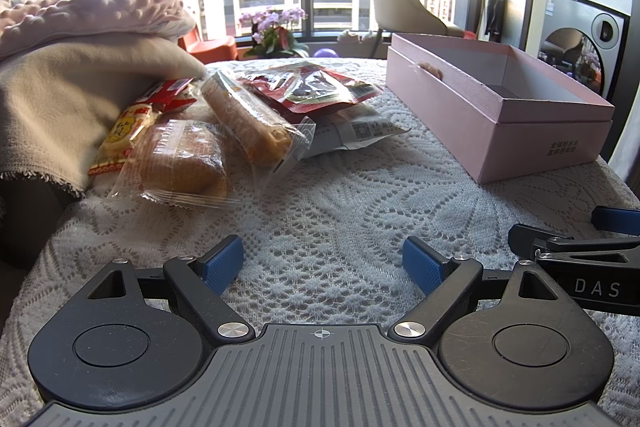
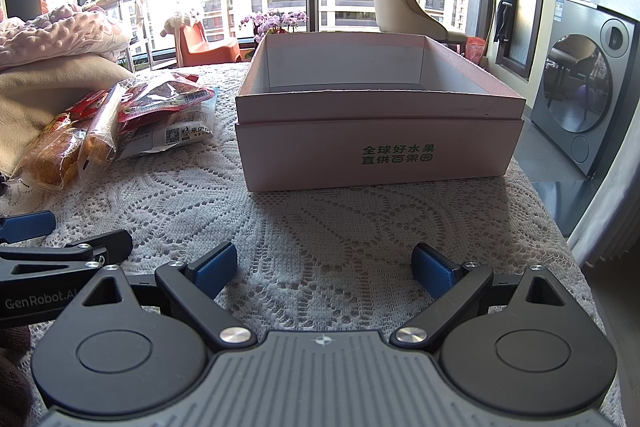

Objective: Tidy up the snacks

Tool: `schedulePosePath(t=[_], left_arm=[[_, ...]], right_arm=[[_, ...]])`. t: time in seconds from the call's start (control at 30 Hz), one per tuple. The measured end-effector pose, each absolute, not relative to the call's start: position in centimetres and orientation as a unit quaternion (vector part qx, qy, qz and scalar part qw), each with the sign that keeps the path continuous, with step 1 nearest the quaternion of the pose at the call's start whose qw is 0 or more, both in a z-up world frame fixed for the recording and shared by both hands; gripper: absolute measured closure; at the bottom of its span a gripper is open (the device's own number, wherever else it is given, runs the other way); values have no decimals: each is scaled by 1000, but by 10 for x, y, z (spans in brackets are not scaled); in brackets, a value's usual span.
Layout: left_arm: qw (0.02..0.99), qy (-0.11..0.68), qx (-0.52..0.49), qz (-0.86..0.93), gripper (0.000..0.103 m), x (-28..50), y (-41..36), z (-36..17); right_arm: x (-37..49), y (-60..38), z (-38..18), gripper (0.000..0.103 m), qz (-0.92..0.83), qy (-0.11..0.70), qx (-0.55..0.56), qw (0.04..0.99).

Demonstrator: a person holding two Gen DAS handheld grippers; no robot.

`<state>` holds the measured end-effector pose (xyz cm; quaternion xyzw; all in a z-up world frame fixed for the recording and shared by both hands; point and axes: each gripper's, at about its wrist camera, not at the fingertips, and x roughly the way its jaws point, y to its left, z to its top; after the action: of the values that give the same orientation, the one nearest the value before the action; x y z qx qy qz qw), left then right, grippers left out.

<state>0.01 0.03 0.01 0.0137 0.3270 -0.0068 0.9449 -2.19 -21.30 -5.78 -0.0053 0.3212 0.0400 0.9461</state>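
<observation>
Both wide apart, left gripper (image 1: pixel 323 265) and right gripper (image 2: pixel 324 269) hold nothing.

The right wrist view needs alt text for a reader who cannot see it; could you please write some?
An open hand-held gripper hovers over a lace tablecloth, facing an open pink box. A pile of wrapped snacks lies to the box's left, beside folded blankets.
</observation>
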Motion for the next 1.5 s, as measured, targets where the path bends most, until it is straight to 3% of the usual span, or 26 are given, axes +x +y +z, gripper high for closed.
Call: schedulePosePath(t=[0.93, 1.3, 1.37, 1.43, 1.5], left_arm=[[945, 327, 15, -6, 11, 1, 0, 1], [946, 315, -63, -51, 21, -3, 47, 26], [952, 297, -64, -35, 21, -3, 64, 41], [957, 283, -63, -13, 21, 0, 82, 52], [958, 279, -67, 5, 22, 6, 98, 57]], right_arm=[[-21, -214, -58, 8, 43, 323, -2, 946], [-1, -213, -44, 5, 79, 408, -27, 909], [0, -210, -42, 7, 89, 419, -33, 903], [1, -199, -33, 24, 128, 424, -51, 895], [5, -184, -16, 25, 186, 412, -48, 891]])
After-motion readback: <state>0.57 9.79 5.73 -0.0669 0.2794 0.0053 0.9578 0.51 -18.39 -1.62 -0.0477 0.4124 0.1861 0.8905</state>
